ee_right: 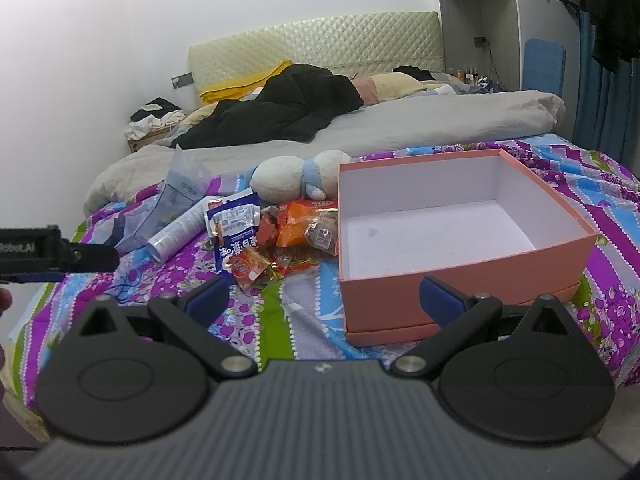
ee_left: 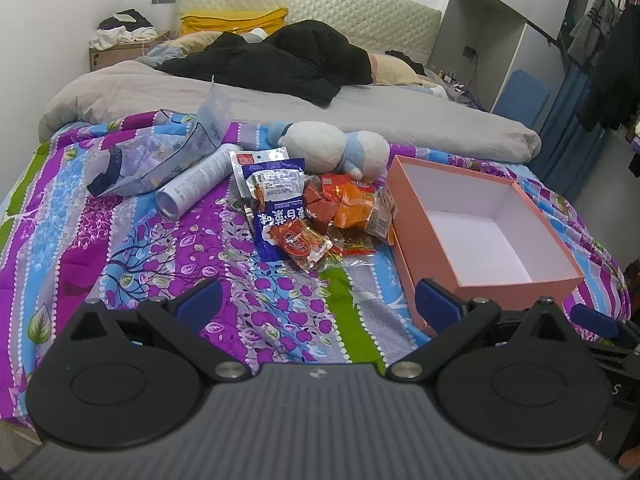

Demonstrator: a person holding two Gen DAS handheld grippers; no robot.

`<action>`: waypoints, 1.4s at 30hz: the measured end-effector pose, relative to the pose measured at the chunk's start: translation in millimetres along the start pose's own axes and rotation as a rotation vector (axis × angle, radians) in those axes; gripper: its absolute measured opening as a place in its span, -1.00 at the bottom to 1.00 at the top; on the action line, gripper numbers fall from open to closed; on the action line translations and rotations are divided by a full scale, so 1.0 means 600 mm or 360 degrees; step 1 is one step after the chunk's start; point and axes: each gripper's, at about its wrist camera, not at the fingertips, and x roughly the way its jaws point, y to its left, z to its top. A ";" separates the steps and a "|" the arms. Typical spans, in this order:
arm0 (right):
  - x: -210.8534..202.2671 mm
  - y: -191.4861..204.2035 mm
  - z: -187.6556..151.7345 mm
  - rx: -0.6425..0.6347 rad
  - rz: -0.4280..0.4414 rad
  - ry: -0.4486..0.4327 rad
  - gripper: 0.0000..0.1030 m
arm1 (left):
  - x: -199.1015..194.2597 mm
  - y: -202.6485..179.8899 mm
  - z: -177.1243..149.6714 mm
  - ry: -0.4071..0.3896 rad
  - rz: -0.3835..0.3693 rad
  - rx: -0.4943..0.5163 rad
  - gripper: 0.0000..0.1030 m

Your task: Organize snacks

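The left gripper [ee_left: 316, 304] hangs nearest, fingers spread wide and empty over the quilt [ee_left: 168, 264] at the bed's foot edge; the right gripper [ee_right: 324, 300] is likewise spread and empty, just before the box [ee_right: 464, 280]. The snacks [ee_left: 316, 208] lie heaped mid-quilt, touching the box's left wall, with a plush [ee_left: 332, 146] behind them, a can [ee_left: 200, 182] to their left, and a clear bag [ee_left: 160, 156] beyond it. The box is bare inside, so sorting seems not yet begun. The next move likely calls for reaching forward to pinch the top red packet [ee_left: 302, 242]. The blue pouch [ee_left: 276, 204] bears Chinese writing I cannot read; the left gripper's side shows "RobotAI"-like lettering, partly cut.
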 end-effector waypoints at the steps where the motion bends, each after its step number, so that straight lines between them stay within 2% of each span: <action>1: 0.001 0.000 0.001 -0.0001 -0.0001 0.0000 1.00 | 0.001 -0.001 0.003 -0.0001 0.0000 0.0006 1.00; 9: 0.007 0.005 0.002 -0.0018 -0.0007 0.0005 1.00 | 0.008 -0.010 0.036 -0.0019 -0.0013 0.0051 1.00; 14: 0.016 0.008 0.005 -0.0032 -0.0011 0.0012 1.00 | 0.002 -0.025 0.069 0.0034 -0.0042 0.0079 1.00; 20: 0.033 0.013 0.011 -0.0011 0.0002 0.0031 1.00 | -0.045 -0.066 0.124 0.0043 -0.0051 0.0169 1.00; 26: 0.061 0.025 0.007 -0.0026 0.0057 0.0101 1.00 | -0.095 -0.097 0.176 0.0086 -0.0044 0.0183 1.00; 30: 0.079 0.033 0.011 -0.0050 0.0082 0.0132 1.00 | -0.113 -0.113 0.201 0.0224 -0.0102 0.0140 1.00; 35: 0.104 0.038 0.019 -0.0049 0.0080 0.0159 1.00 | -0.118 -0.120 0.213 0.0330 -0.0152 0.0107 1.00; 38: 0.118 0.036 0.024 -0.0028 0.0070 0.0159 1.00 | -0.096 -0.110 0.212 0.0413 -0.0101 0.0073 1.00; 42: 0.133 0.030 0.026 0.0001 0.0058 0.0162 1.00 | -0.073 -0.097 0.214 0.0481 -0.0128 0.0011 1.00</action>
